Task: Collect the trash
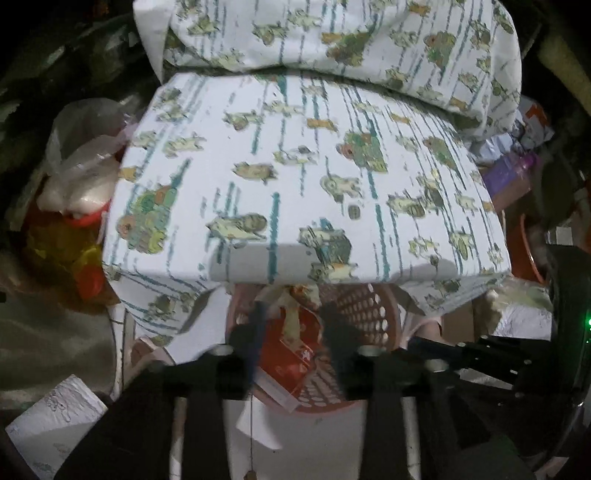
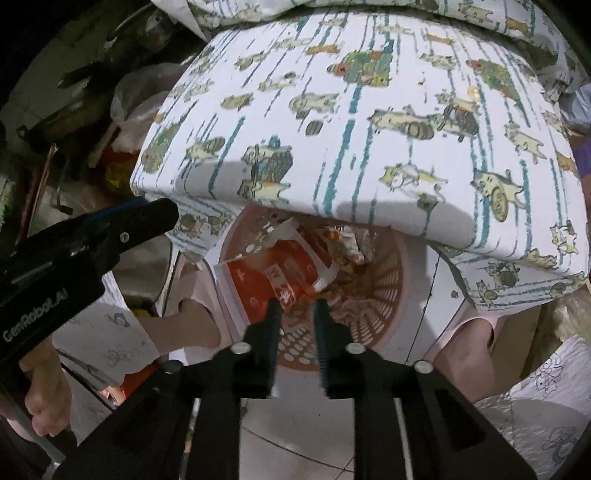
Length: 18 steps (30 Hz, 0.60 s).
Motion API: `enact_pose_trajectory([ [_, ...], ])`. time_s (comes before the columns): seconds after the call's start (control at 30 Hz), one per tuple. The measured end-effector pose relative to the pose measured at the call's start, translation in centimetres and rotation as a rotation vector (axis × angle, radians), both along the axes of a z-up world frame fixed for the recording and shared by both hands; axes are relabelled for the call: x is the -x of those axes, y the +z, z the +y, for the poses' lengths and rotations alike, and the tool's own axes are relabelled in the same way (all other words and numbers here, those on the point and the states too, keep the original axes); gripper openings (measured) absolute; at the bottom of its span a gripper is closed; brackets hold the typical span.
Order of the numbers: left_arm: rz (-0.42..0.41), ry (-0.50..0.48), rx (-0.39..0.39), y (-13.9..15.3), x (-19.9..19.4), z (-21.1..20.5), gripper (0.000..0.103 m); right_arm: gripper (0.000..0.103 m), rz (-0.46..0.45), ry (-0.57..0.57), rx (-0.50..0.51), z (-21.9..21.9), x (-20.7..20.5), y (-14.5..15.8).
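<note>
You are looking down at a pale tiled floor [image 2: 295,450], where a pink perforated basket [image 2: 373,306] is standing, tucked partly under the front edge of a bed with a cat-print sheet [image 2: 332,110]. Red-and-white wrappers [image 2: 266,273] are lying in the basket, and a pillow [image 1: 332,33] is resting along the bed's far edge.

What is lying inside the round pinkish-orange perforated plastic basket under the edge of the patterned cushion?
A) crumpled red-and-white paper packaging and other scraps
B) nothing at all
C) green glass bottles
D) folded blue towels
A: in the right wrist view the round pinkish-orange perforated plastic basket holds crumpled red-and-white paper packaging with other scraps, just beyond the right gripper.
</note>
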<state>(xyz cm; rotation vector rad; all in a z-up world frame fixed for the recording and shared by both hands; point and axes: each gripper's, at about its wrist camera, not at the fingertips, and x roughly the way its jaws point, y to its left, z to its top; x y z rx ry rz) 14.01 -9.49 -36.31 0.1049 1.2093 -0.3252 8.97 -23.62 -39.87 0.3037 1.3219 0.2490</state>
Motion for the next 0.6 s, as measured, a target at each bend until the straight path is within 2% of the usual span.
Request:
enact_pose_trajectory([
  [0.03, -0.025, 0.011, -0.014, 0.3, 0.0, 0.1, 0.061, 0.022, -0.009, -0.007, 0.004, -0.1, 0.0, 0.2],
  [0.07, -0.052, 0.022, -0.028, 0.6, 0.0, 0.2, 0.064, 0.024, -0.016, -0.012, 0.010, -0.2, 0.0, 0.4],
  [0.13, -0.085, 0.026, -0.044, 1.1, -0.1, 0.3, 0.064, 0.027, -0.031, -0.020, 0.024, -0.3, -0.1, 0.7],
  [0.33, -0.121, 0.043, -0.032, 2.7, -0.3, 1.1, 0.064, 0.036, -0.121, -0.036, 0.081, -0.5, 0.0, 2.9],
  [0.47, -0.182, 0.037, -0.041, 4.5, 0.3, 1.3, 0.064, 0.052, -0.211, -0.038, 0.103, -0.5, 0.2, 5.5],
  [0.53, -0.206, 0.039, -0.045, 5.4, 0.7, 1.4, 0.065, 0.052, -0.249, -0.048, 0.116, -0.8, 0.5, 6.7],
  [0.6, -0.196, 0.047, -0.035, 6.9, 1.2, 1.8, 0.065, 0.052, -0.270, -0.049, 0.102, -1.0, 0.7, 8.1],
])
